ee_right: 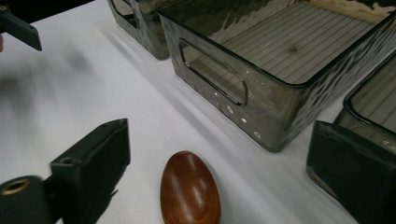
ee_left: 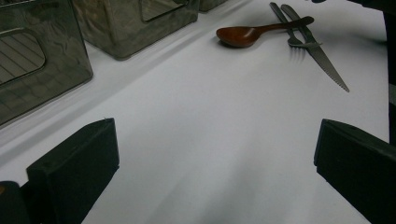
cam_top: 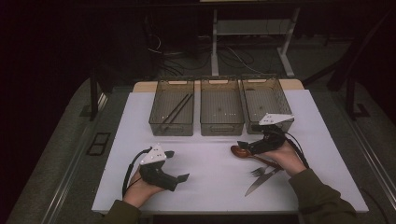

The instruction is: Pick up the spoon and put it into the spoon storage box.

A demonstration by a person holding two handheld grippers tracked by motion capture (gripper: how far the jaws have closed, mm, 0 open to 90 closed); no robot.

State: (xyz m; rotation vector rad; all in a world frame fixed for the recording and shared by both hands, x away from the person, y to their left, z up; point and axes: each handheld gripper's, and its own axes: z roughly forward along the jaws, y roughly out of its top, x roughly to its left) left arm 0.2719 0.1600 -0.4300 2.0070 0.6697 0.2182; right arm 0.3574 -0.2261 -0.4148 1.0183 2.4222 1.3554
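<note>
spoon (cam_top: 254,156) lies flat, bowl pointing left.

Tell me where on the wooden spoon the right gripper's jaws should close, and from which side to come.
Probably grip the wooden spoon at its neck, just behind the bowl, coming down from above. The bowl is broad and rounded and may slip. The far handle lies across the fork and knife. The right gripper already straddles the bowl, jaws open.

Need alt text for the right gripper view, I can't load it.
The right tool stands open, its two black jaws either side of the glossy brown wooden spoon bowl on the white table. Beyond it stand smoky translucent plastic bins with handle cut-outs.
</note>
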